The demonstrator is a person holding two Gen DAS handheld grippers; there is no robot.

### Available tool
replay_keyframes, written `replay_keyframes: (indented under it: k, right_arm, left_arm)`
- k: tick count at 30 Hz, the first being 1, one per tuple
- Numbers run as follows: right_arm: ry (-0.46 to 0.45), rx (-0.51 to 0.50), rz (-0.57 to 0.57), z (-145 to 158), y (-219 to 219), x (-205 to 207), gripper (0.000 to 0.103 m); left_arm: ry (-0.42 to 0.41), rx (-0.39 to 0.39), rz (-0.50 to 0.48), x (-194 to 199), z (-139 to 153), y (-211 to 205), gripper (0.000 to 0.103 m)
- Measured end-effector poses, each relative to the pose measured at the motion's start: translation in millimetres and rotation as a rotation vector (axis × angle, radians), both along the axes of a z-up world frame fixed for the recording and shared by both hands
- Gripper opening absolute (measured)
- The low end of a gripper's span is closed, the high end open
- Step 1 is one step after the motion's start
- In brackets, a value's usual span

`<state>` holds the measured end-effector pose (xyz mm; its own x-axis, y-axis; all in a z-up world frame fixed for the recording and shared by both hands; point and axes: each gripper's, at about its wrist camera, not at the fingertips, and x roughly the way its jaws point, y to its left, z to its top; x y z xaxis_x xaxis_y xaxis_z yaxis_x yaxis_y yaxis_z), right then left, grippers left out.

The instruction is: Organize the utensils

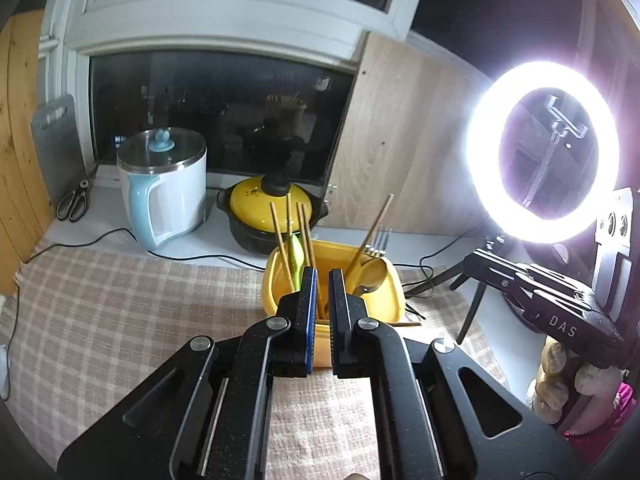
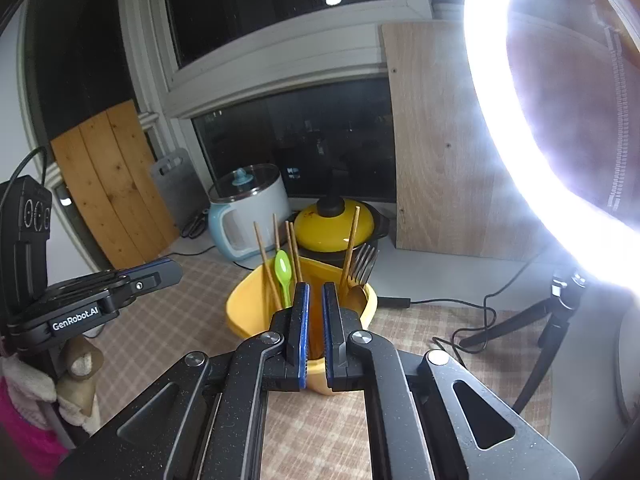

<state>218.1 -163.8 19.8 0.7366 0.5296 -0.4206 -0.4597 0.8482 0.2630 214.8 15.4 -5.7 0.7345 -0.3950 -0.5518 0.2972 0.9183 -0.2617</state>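
1. The yellow holder (image 2: 256, 304) stands on the checked cloth (image 1: 120, 320) of the worktop, just in front of the yellow-lidded pot (image 2: 340, 224). It is the landmark for what follows.
2. In the holder's left compartment stand several wooden chopsticks (image 2: 266, 268) and a green spoon (image 2: 283, 270). In its right compartment are one chopstick (image 2: 351, 240), a metal fork (image 2: 366, 262) and a golden spoon (image 1: 372, 274).
3. The left hand-held gripper (image 1: 322, 300) and the right hand-held gripper (image 2: 315, 312) both hover on the near side of the holder, jaws nearly together with nothing between them.
4. The chopsticks look light, stiff and thin, and likely to roll or pivot. I would pinch one high on the shaft, above the holder's rim.
5. The fork and golden spoon look heavier and slick. The neck would probably suit better than the tines or bowl.
6. The green spoon seems to be plastic, light and easy to tip.
7. The holder itself looks light and could slide or tip if a utensil drags on its divider.
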Motion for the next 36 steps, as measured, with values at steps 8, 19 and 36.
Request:
replay_keyframes:
  k: [8, 19, 36]
  right_arm:
    - [-0.008, 0.013, -0.03, 0.4, -16.0, -26.4, 0.034]
    - [-0.042, -0.015, -0.132, 0.8, -37.3, -47.8, 0.069]
    - [-0.015, -0.006, -0.161, -7.5, -42.8, -52.9, 0.078]
  left_arm:
    - [-0.073, 0.052, 0.014, -39.4, 15.4, -14.0, 0.062]
    - [-0.078, 0.114, 0.053, -58.9, 18.8, -23.0, 0.085]
    - [-0.027, 0.193, 0.142, -61.2, 8.2, -22.7, 0.085]
